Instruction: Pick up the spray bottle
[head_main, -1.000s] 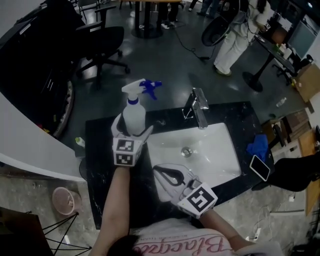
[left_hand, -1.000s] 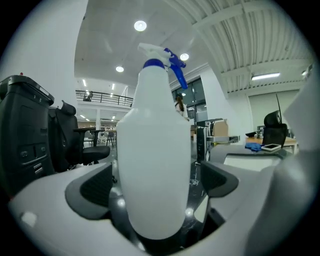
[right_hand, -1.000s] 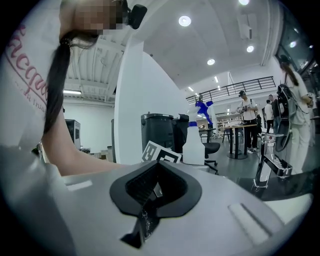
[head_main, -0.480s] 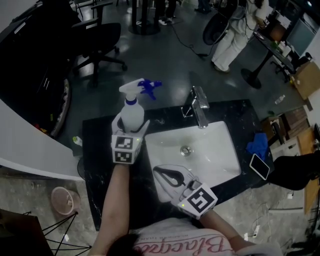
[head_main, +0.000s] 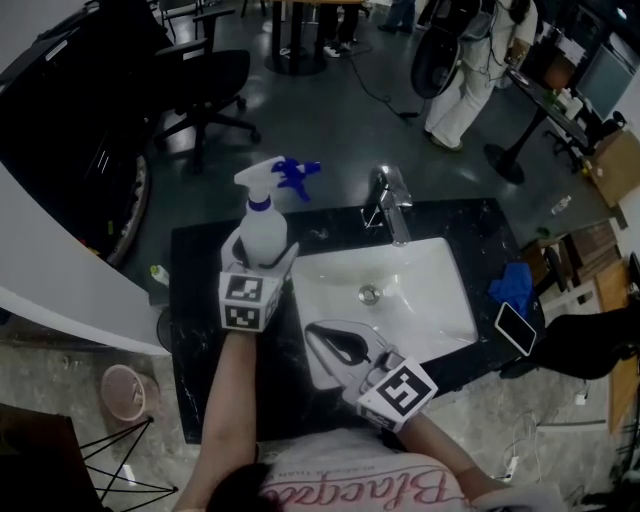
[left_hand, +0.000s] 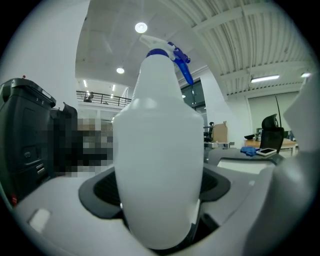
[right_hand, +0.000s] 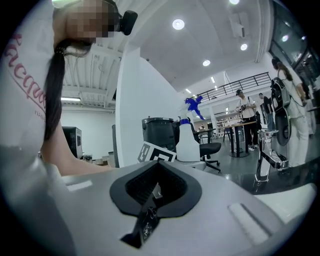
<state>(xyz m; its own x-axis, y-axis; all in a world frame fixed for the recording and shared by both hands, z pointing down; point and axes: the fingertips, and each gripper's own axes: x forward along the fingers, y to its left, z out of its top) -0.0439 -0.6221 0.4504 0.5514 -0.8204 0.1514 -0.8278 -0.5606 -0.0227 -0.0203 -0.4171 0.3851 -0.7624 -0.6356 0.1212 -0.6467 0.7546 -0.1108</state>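
Note:
The spray bottle (head_main: 263, 230) is white with a blue trigger (head_main: 297, 176). It stands upright at the back left of the black counter (head_main: 195, 310), gripped low on its body by my left gripper (head_main: 262, 252). In the left gripper view the bottle (left_hand: 157, 165) fills the space between the jaws, and both pads press its sides. My right gripper (head_main: 325, 337) hovers over the near left corner of the white sink (head_main: 440, 300), jaws together and empty. From the right gripper view (right_hand: 152, 192) the bottle (right_hand: 189, 142) shows ahead, beside the left gripper's marker cube.
A chrome faucet (head_main: 391, 205) stands behind the basin. A blue cloth (head_main: 512, 285) and a phone (head_main: 516, 328) lie on the counter's right end. A black office chair (head_main: 200, 80) and a standing person (head_main: 470, 70) are beyond the counter. A pink bin (head_main: 122, 393) sits on the floor at the left.
The left jaws have closed in on the bottle's body, and gripper and bottle have shifted slightly toward the picture's left. The right gripper has stayed about where it was.

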